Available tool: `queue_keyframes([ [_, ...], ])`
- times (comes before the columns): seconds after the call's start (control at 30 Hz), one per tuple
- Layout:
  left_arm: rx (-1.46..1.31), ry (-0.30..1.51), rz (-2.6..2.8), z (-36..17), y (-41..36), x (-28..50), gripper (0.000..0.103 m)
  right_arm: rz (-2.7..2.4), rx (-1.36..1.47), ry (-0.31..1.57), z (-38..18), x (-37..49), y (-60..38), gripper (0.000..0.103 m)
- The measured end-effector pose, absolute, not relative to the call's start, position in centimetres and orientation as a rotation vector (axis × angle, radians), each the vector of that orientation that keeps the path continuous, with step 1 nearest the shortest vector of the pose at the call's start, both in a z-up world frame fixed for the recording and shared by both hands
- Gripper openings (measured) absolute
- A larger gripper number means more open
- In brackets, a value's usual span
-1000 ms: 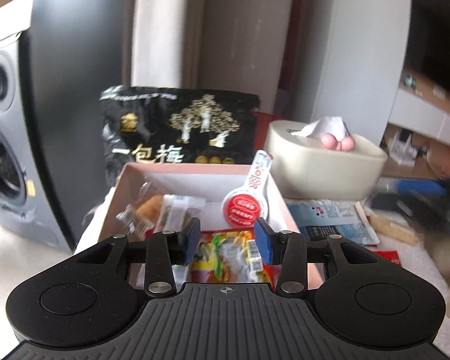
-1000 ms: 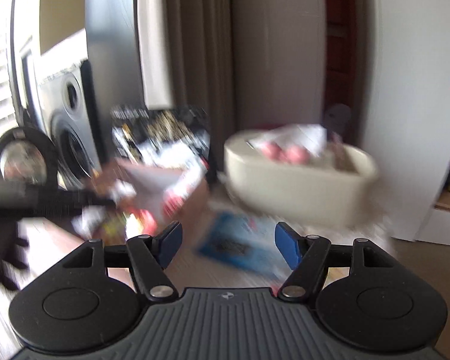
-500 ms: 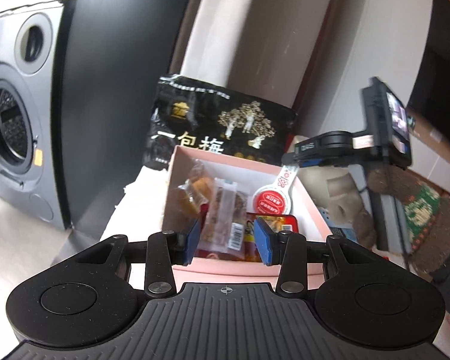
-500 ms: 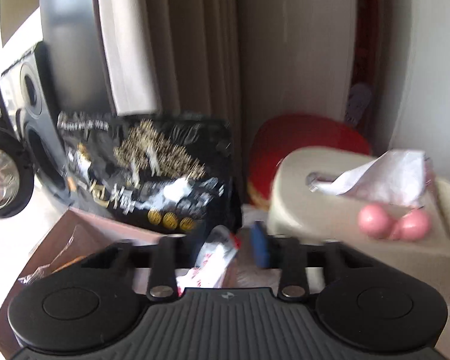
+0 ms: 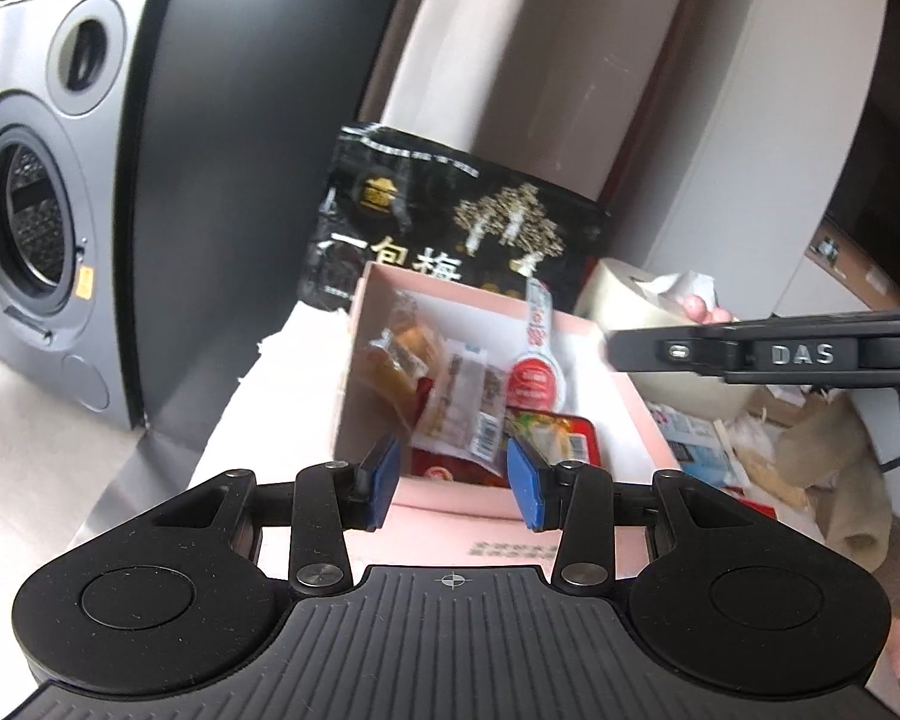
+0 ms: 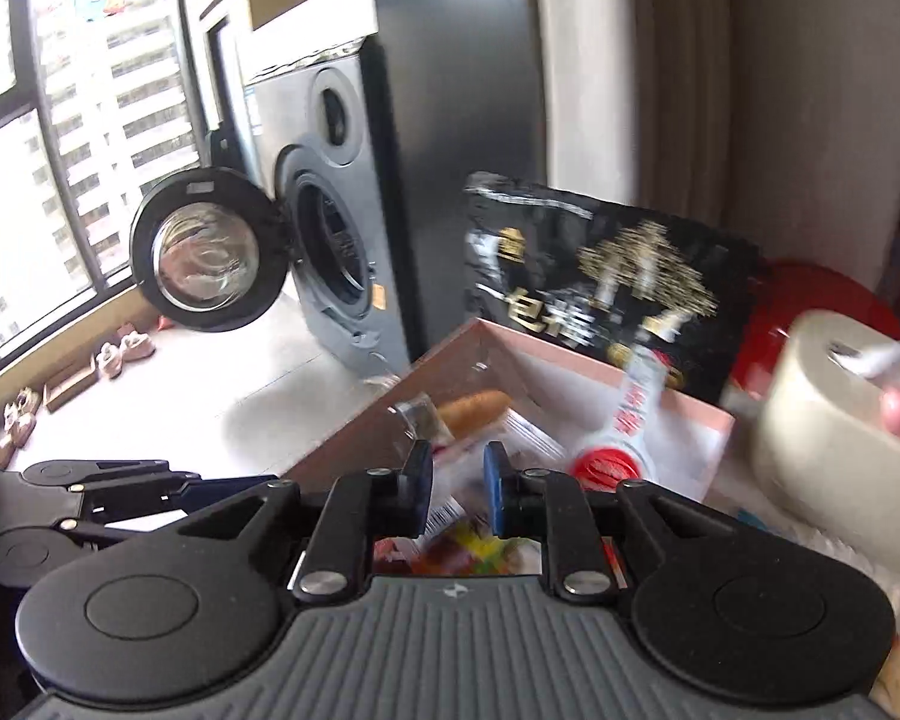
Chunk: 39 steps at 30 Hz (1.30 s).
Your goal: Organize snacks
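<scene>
In the pink cardboard box (image 5: 636, 420) on the tabletop lie the snacks: a clear-wrapped golden pastry (image 5: 399, 354), a long clear bar packet (image 5: 471, 396), a red packet with a printed picture (image 5: 555, 435) and a white-and-red round-ended pouch (image 5: 534, 369) that leans against the box's far wall. Behind the box a large black snack bag with gold print (image 5: 450, 228) stands upright against a pale curtain (image 5: 510, 60). The left claw (image 5: 455, 483) hangs at the box's near edge with its blue pads partly spread and nothing between them. The right claw (image 6: 457, 486) sits over the box; its jaws have just been closing and now stand close together with a narrow gap, and blur hides whether any wrapper is pinched there. In the left wrist view its black body, marked DAS, reaches in from the right above the box's rim. Right of the box stands a beige tissue box (image 6: 822, 420) with a tissue sticking out, and a blue-and-white packet (image 5: 690, 438) lies flat beside it. Far left, a grey washing machine (image 6: 336, 228) has its round door swung open.
</scene>
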<state>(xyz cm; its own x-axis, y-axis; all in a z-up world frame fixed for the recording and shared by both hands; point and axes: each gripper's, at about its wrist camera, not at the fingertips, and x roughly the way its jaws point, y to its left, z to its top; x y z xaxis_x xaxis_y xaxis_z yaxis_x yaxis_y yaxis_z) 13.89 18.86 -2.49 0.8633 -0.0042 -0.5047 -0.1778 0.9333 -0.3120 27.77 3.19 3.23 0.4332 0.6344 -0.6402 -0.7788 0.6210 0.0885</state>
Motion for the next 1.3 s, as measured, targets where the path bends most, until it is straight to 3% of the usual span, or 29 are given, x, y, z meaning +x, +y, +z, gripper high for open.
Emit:
queue_keyframes([
  [0.07,-0.359,0.518,0.065,-2.4,18.0,13.9,0.044,0.829,-0.224,0.682,3.4,27.9,1.5,0.023],
  [0.27,-0.332,0.517,-0.089,-2.2,13.7,14.8,0.044,0.482,-0.194,0.668,2.6,29.8,-7.9,0.048],
  [0.33,-0.315,0.536,-0.149,-2.5,11.7,15.4,0.044,0.391,-0.261,0.641,1.4,30.3,-10.0,0.066],
  [0.47,-0.276,0.599,-0.227,-3.8,8.3,16.3,0.044,0.339,-0.390,0.659,-1.8,31.1,-11.1,0.066],
  [0.67,-0.248,0.684,-0.246,-5.2,6.3,16.9,0.044,0.429,-0.043,0.814,-4.5,35.6,-13.0,0.066],
  [0.73,-0.245,0.694,-0.232,-5.4,6.1,17.1,0.044,0.416,0.012,0.834,-5.5,36.5,-13.0,0.059],
  [0.83,-0.252,0.709,-0.219,-5.7,6.2,17.5,0.044,0.418,0.064,0.852,-5.9,36.9,-13.7,0.028],
  [0.97,-0.274,0.738,-0.213,-6.2,5.8,18.0,0.044,0.472,0.071,0.838,-4.5,34.7,-15.0,0.018],
  [1.0,-0.283,0.741,-0.217,-6.3,5.7,18.1,0.044,0.492,0.068,0.839,-4.1,33.9,-15.3,0.003],
  [1.23,-0.281,0.722,-0.224,-5.8,4.5,17.6,0.044,0.665,0.035,0.884,-2.0,27.1,-16.6,0.003],
  [1.3,-0.280,0.727,-0.214,-5.7,4.3,17.4,0.044,0.653,-0.060,0.829,-1.4,25.4,-16.1,0.008],
])
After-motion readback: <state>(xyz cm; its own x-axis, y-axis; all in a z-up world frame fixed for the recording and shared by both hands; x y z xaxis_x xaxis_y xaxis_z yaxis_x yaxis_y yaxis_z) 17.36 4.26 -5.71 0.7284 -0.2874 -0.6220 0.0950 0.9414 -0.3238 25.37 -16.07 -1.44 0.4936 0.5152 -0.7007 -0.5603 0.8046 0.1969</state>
